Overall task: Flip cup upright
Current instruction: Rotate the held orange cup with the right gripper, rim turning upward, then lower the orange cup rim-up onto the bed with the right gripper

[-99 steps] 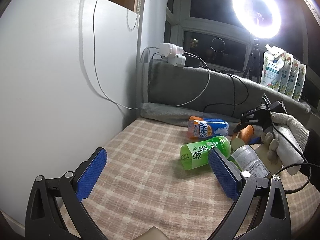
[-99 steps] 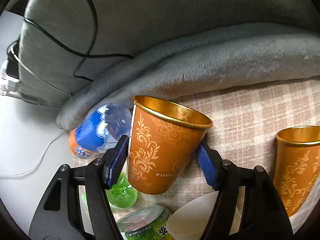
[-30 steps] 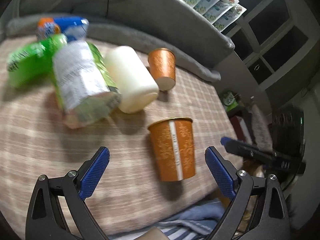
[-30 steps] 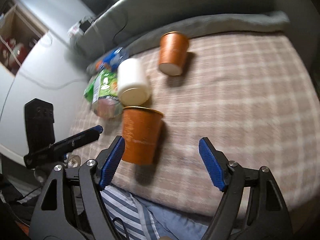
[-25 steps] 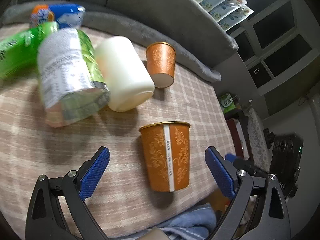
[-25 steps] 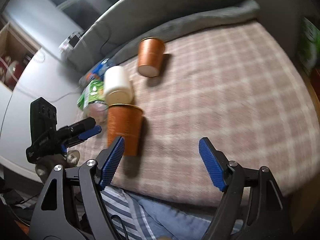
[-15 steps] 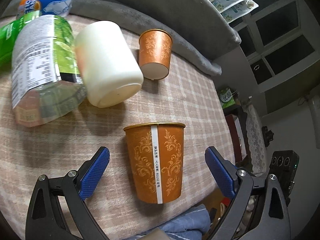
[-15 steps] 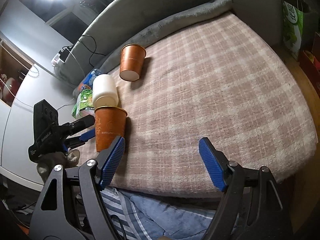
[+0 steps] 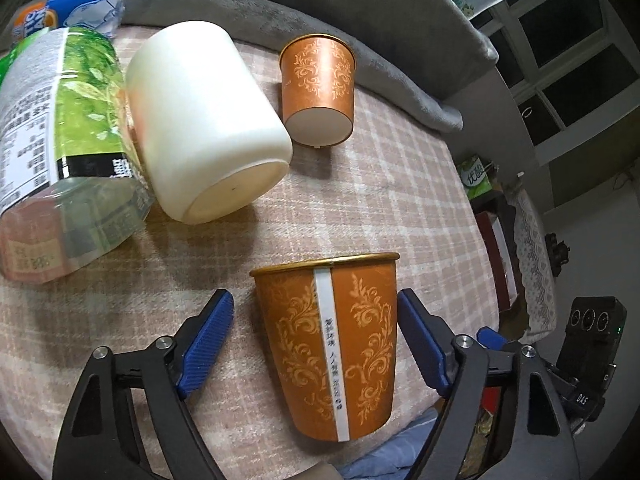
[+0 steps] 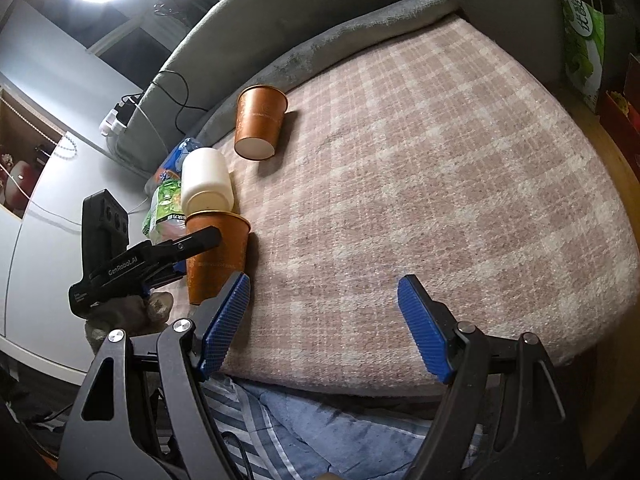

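An orange paper cup (image 9: 332, 344) with gold scrollwork stands upright near the front edge of the plaid bed cover; it also shows in the right wrist view (image 10: 216, 256). My left gripper (image 9: 316, 340) is open, its blue pads on either side of this cup with small gaps. A second orange cup (image 9: 318, 92) lies on its side farther back, base toward me, also seen in the right wrist view (image 10: 258, 128). My right gripper (image 10: 322, 320) is open and empty over the cover's front edge, to the right of the upright cup.
A white cup (image 9: 200, 120) lies on its side beside a green-labelled bottle (image 9: 60, 140) and a blue-and-orange bottle (image 9: 68, 4). A grey blanket roll (image 9: 360, 48) runs along the back. The bed edge and striped bedding (image 10: 300, 420) lie below. A green bag (image 10: 584, 40) stands at right.
My left gripper has swung from the far bottles to the upright cup and moved in around it. My right gripper has let the cup go and pulled back to the right.
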